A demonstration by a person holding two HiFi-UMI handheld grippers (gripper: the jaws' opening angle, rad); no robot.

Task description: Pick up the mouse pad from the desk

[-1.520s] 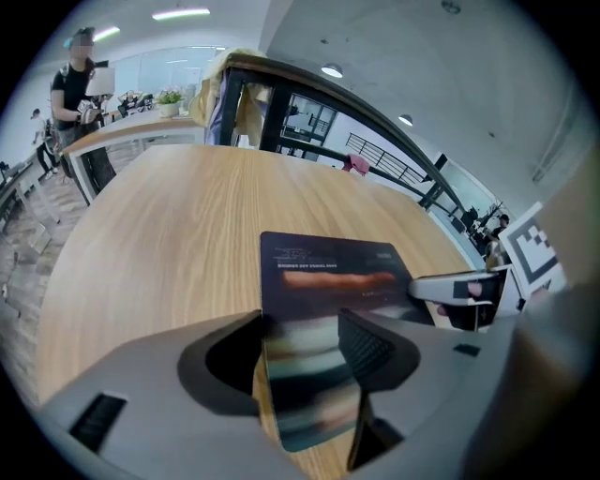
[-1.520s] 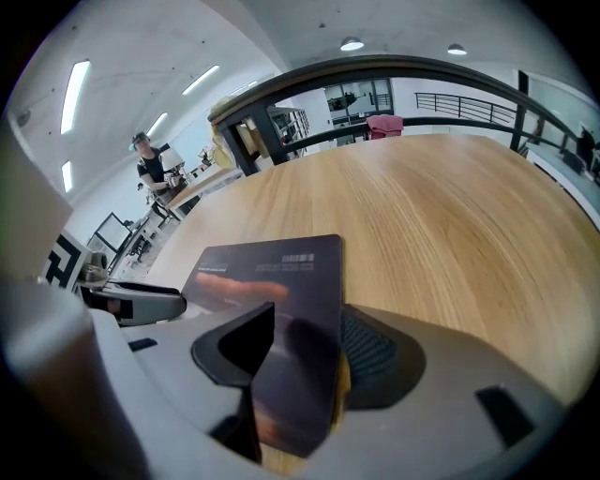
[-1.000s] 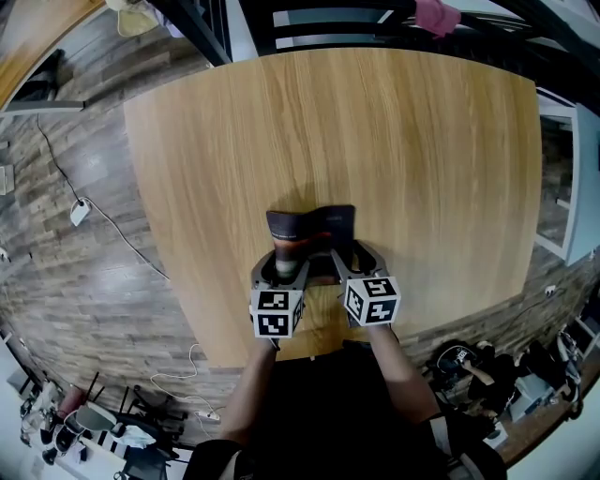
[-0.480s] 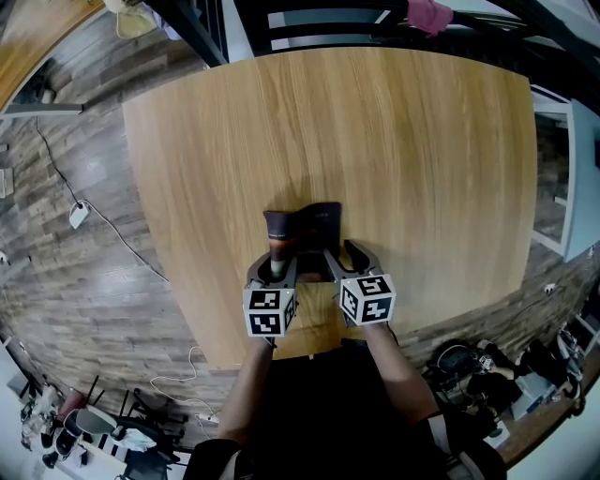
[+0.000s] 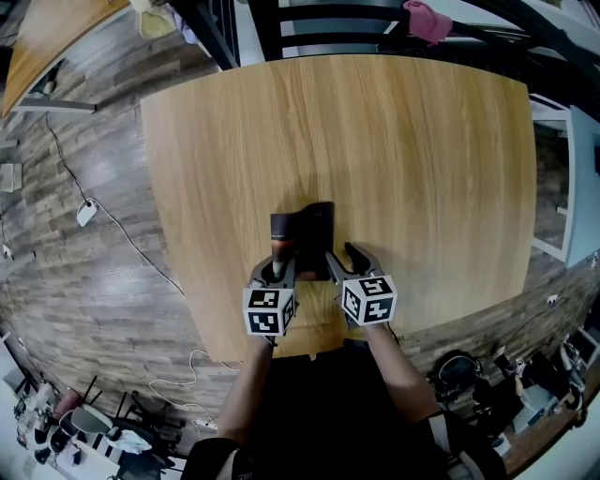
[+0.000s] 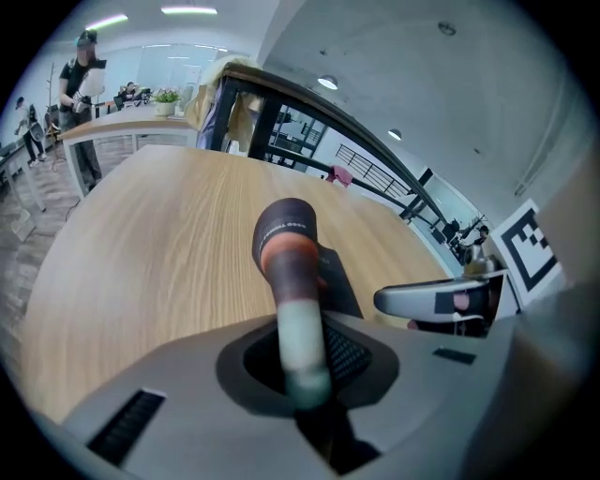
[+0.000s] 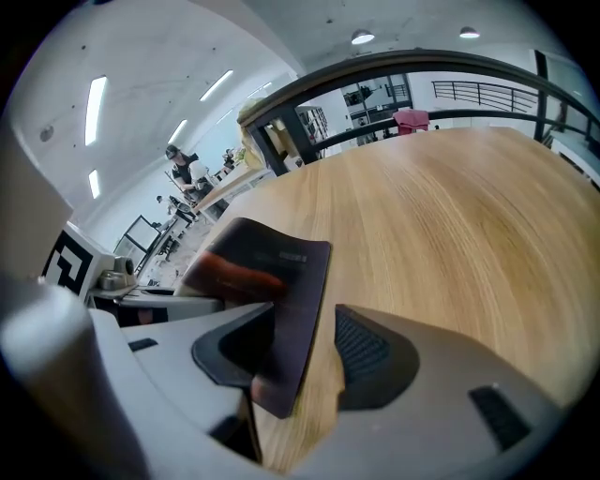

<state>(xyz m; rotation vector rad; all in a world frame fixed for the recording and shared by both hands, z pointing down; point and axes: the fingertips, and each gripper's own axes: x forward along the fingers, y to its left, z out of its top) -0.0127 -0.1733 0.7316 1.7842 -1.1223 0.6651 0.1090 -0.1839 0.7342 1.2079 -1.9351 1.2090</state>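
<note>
The dark mouse pad (image 5: 314,223) lies near the front of the wooden desk (image 5: 403,141), its left side curled up into a roll with an orange band (image 6: 289,248). My left gripper (image 5: 278,267) is closing its jaws on that roll, and in the left gripper view (image 6: 305,361) the roll is pinched between them. My right gripper (image 5: 345,262) sits at the pad's right side. In the right gripper view the pad's edge (image 7: 272,272) stands upright between the right gripper's (image 7: 309,361) jaws. It leans by the left jaw, with a gap to the right one.
The desk's front edge (image 5: 309,352) lies just under my hands. A pink cloth (image 5: 427,19) hangs on a dark railing beyond the desk's far edge. Cables (image 5: 89,211) trail over the wood floor at left. People (image 6: 80,66) stand far off in the room.
The left jaws have closed from wide open onto the pad's rolled left edge. The pad looks narrower and more curled. Both hands stayed about where they were.
</note>
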